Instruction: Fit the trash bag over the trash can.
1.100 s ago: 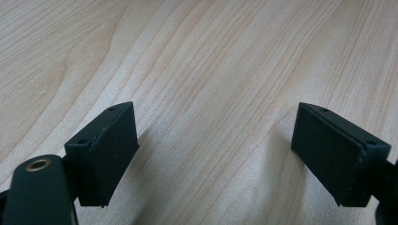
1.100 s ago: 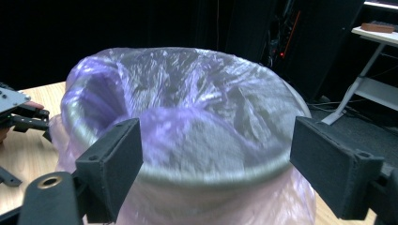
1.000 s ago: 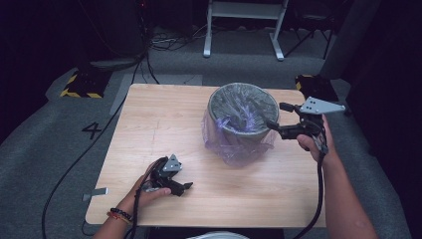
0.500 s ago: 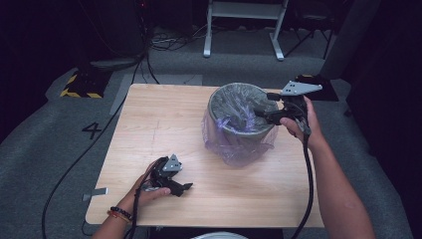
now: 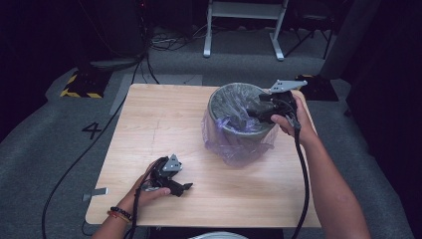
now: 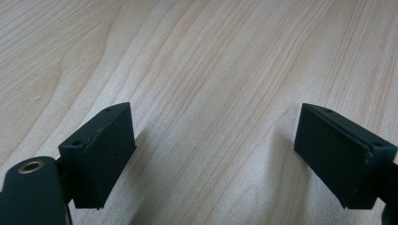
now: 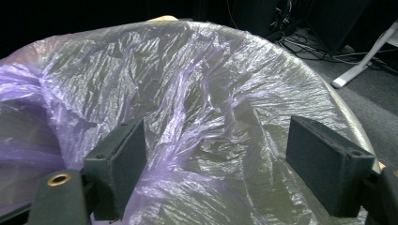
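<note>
A grey round bin (image 5: 219, 102) stands on the wooden table (image 5: 159, 129), lined with a thin purple plastic bag (image 5: 234, 147) that spills over its rim and down its side. My right gripper (image 5: 254, 113) is held over the bin's right rim and points into the mouth. Its jaws stand open, with crumpled bag film (image 7: 206, 117) beyond and below them and nothing pinched. My left gripper (image 5: 186, 187) rests low on the table near the front left, open, with only bare wood (image 6: 211, 93) between its pads.
The bin sits toward the table's back right. Grey carpet surrounds the table, with a black cable (image 5: 74, 164) along the left, a yellow-black striped block (image 5: 79, 84) at the back left and a white metal stand (image 5: 244, 27) behind.
My right gripper has moved left from beside the bin to over its right rim. The left gripper has stayed in place.
</note>
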The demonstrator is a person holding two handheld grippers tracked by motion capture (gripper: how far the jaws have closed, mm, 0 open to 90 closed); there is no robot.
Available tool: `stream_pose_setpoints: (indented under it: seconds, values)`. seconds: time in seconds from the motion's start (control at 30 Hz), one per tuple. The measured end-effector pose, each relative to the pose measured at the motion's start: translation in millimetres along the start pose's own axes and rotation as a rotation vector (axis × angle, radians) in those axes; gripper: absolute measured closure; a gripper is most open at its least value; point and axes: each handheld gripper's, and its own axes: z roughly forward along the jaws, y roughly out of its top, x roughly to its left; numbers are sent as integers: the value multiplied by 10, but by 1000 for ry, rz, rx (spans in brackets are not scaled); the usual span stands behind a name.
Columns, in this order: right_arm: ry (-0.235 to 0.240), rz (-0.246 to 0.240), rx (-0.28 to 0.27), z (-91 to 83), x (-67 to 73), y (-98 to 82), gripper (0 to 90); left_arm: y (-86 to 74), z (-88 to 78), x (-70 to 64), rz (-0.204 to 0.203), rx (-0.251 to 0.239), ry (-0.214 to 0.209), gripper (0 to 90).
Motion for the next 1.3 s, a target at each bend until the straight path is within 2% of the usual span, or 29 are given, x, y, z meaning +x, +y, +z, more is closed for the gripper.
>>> stream_pose_setpoints:
  seconds: [0.13,0.23,0.37,0.7,0.83,1.1,1.3]
  values:
    - [6,0,5,10,-15,26,204,0,0,0,0,0,0,123]
    - [-8,-11,27,38,-12,43,204,0,0,0,0,0,0,124]
    - [5,-8,36,65,-17,46,203,1,0,1,1,0,-1,123]
    - [11,-26,115,185,-20,69,204,5,6,6,3,1,-4,119]
    - [16,-29,152,219,-24,69,203,5,6,6,4,1,-4,118]
    - [47,-87,244,298,12,75,216,6,7,8,5,0,-5,118]
    - [42,-115,315,344,29,92,218,6,7,8,5,0,-5,117]
